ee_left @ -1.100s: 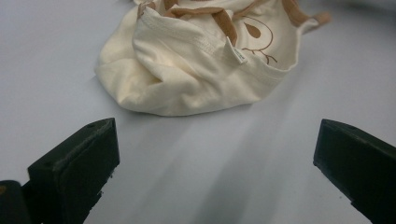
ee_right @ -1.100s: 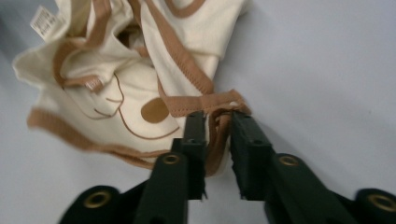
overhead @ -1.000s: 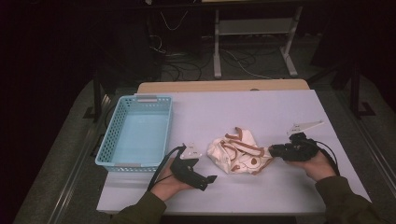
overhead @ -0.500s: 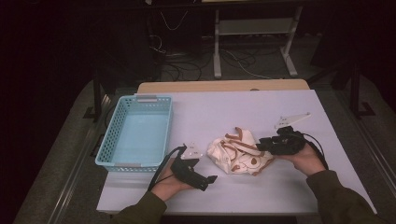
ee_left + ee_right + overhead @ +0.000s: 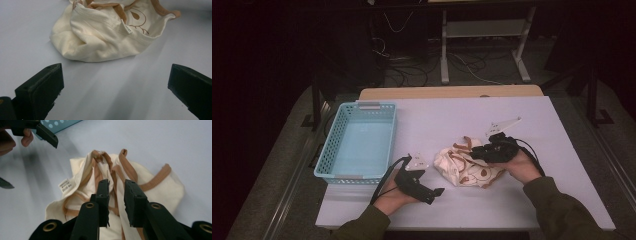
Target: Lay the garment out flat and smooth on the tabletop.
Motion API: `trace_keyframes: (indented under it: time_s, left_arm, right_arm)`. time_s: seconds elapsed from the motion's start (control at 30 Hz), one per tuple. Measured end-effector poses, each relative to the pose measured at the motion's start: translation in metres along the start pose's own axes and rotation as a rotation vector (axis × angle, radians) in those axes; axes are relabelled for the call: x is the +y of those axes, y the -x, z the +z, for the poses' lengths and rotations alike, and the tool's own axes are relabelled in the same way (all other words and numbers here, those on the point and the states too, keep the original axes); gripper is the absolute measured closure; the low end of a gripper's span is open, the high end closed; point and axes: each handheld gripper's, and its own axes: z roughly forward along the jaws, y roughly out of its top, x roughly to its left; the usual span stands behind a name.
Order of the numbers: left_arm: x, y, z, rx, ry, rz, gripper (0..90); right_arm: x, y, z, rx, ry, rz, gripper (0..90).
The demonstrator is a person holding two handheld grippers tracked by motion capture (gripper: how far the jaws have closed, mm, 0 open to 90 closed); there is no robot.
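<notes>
Crumpled cream cotton garment w/ tan trim [image 5: 467,165] lies mid-desk, at 3 o'clock of light-blue plastic basket [image 5: 359,141]. Right gripper [image 5: 117,195] over it, jaws just been closing, now narrow w/ a cloth fold btwn them. Left gripper [image 5: 434,192] at garment's 8 o'clock, jaws wide, holding nothing, low over white desk [image 5: 447,115].

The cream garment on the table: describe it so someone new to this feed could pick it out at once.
On the white table, look right of the light blue basket, between the two hands. The cream garment lies crumpled there, with the right gripper over its tan-trimmed edge and the left gripper apart from it. It is the one soft thing: tan binding, brown print, small white label.
</notes>
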Motion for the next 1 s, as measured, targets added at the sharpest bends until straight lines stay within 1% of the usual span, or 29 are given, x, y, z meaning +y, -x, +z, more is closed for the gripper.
trace_keyframes:
  time_s: [0.1,0.3,0.37,0.4,0.47,0.5,0.67,0.7,0.8,0.83,0.87,0.9,0.93,1.0]
  left_arm:
    - [0.000,0.000,-0.001,0.000,-0.001,0.001,0.0]
    - [0.001,0.000,-0.001,-0.001,-0.001,0.005,0.0]
    - [0.001,0.000,-0.001,-0.002,0.001,0.003,0.0]
    - [0.001,0.001,0.000,-0.001,0.011,-0.008,0.0]
    - [0.001,0.001,0.000,-0.002,0.011,-0.006,0.0]
    - [0.001,0.000,-0.001,-0.003,0.003,0.004,0.0]
    - [0.001,0.000,-0.002,-0.002,-0.001,0.005,0.0]
    - [0.001,0.000,-0.001,-0.003,0.005,0.004,0.0]
    - [0.001,0.000,-0.001,-0.003,0.006,0.005,0.0]
    - [0.001,0.000,-0.001,-0.003,0.007,0.005,0.0]
    - [0.000,0.001,-0.001,-0.001,0.016,-0.006,0.0]
    - [0.000,0.001,-0.001,-0.001,0.017,-0.006,0.0]
    - [0.001,0.000,-0.002,-0.002,0.006,0.006,0.0]
    - [0.001,0.000,-0.001,-0.002,0.007,0.003,0.0]
  right_arm:
    - [0.006,0.000,0.009,0.005,0.000,-0.009,73.5]
    - [0.015,-0.002,0.020,0.011,0.004,-0.013,73.9]
    - [0.018,-0.002,0.023,0.012,0.004,-0.013,74.0]
    - [0.019,-0.002,0.025,0.015,0.003,-0.011,73.9]
    - [0.019,-0.002,0.027,0.017,0.002,-0.009,73.9]
    - [0.020,-0.001,0.030,0.017,-0.002,-0.007,74.0]
    - [0.019,0.001,0.036,0.016,-0.013,0.000,73.6]
    - [0.019,0.002,0.037,0.016,-0.018,-0.002,73.3]
    - [0.017,0.001,0.041,-0.003,-0.038,-0.007,73.2]
    - [0.016,0.001,0.042,-0.008,-0.044,-0.005,73.7]
    - [0.016,0.001,0.043,-0.010,-0.046,-0.007,74.5]
    - [0.016,0.002,0.044,-0.018,-0.053,-0.009,78.2]
    - [0.015,0.002,0.045,-0.020,-0.054,-0.008,80.1]
    - [0.015,0.002,0.045,-0.020,-0.054,-0.012,84.8]
